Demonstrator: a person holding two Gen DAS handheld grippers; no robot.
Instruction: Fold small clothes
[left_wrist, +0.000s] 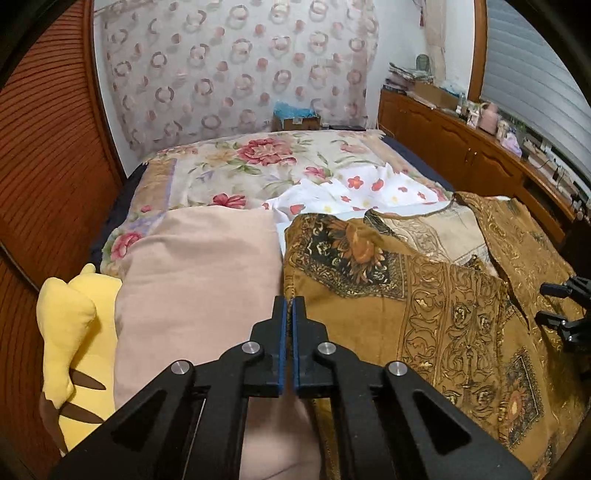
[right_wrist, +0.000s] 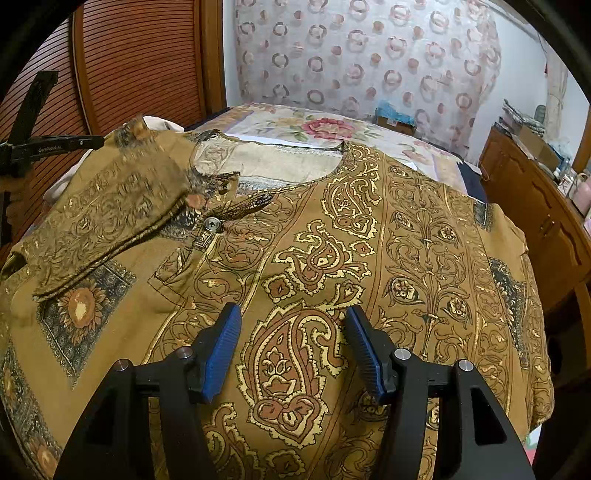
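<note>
Left tongs (left_wrist: 289, 301) were pinched fully together on the left edge of the brown patterned shirt (right_wrist: 332, 258), lifting a blurred sleeve (right_wrist: 110, 210). Right tongs (right_wrist: 293, 314) hovered agape over the shirt's paisley front, gripping nothing. That shirt lay spread across the bed (left_wrist: 236, 162), toward its right side. Only the left wrist view showed a pink pillow (left_wrist: 199, 266) and yellow plush toy (left_wrist: 70, 325) at the bed's left edge; only the right showed the shirt's button (right_wrist: 211, 222).

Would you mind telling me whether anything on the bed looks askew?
Yes: the brown shirt's left sleeve lies folded crookedly across the chest, bunched near the button. Nothing looks damaged or spilled.
</note>
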